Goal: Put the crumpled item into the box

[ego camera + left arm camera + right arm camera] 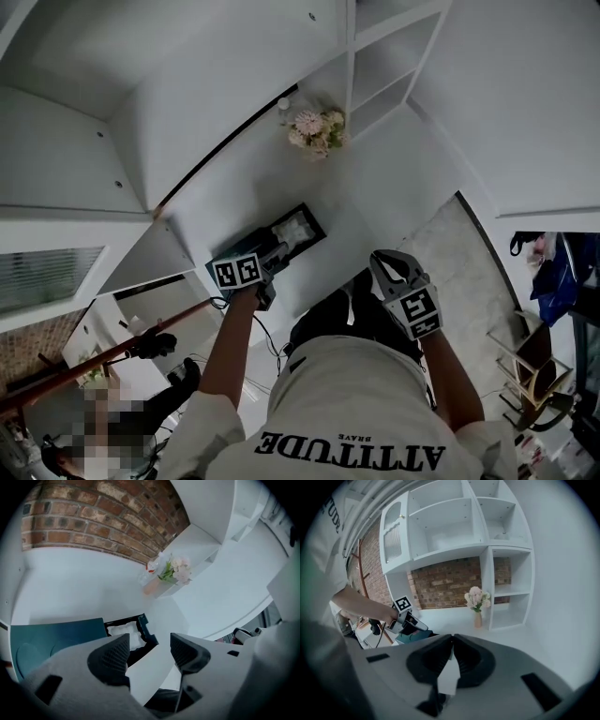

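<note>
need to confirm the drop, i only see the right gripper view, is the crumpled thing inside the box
Observer: Yes, the white crumpled item lies inside the open dark box.
Operator: left jaws holding anything
Observer: No, the left gripper has its jaws wide apart, with nothing between them.
Operator: where's my right gripper seen from above
Observer: The head view shows the right gripper to the right of the box, apart from it.

Box [316, 223] near end hidden behind left gripper [278, 249]; crumpled item [124, 631] partly behind fingers [110, 657].
</note>
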`<action>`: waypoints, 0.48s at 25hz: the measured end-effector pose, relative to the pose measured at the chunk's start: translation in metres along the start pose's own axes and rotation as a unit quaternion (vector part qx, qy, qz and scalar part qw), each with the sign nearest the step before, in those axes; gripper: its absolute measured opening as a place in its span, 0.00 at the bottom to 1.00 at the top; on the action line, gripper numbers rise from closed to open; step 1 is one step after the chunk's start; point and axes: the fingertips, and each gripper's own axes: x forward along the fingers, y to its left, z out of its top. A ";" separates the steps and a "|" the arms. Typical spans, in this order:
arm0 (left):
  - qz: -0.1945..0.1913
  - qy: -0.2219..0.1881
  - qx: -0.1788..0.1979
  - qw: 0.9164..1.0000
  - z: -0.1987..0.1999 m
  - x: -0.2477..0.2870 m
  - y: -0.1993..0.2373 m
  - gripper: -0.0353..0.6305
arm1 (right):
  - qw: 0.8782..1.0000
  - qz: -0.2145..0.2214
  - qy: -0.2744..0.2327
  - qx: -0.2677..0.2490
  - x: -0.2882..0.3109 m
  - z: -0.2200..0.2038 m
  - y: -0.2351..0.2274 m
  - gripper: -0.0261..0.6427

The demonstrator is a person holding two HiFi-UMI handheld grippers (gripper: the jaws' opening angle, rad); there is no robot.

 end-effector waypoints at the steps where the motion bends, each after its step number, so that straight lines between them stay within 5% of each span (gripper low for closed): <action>1: -0.004 -0.011 0.007 1.000 0.001 -0.006 -0.002 0.47 | 1.000 0.002 -0.003 -0.002 0.000 0.003 0.003 0.09; 12: -0.038 -0.090 0.107 0.989 -0.009 -0.073 -0.028 0.31 | 0.999 0.009 -0.006 -0.045 0.001 0.023 0.037 0.09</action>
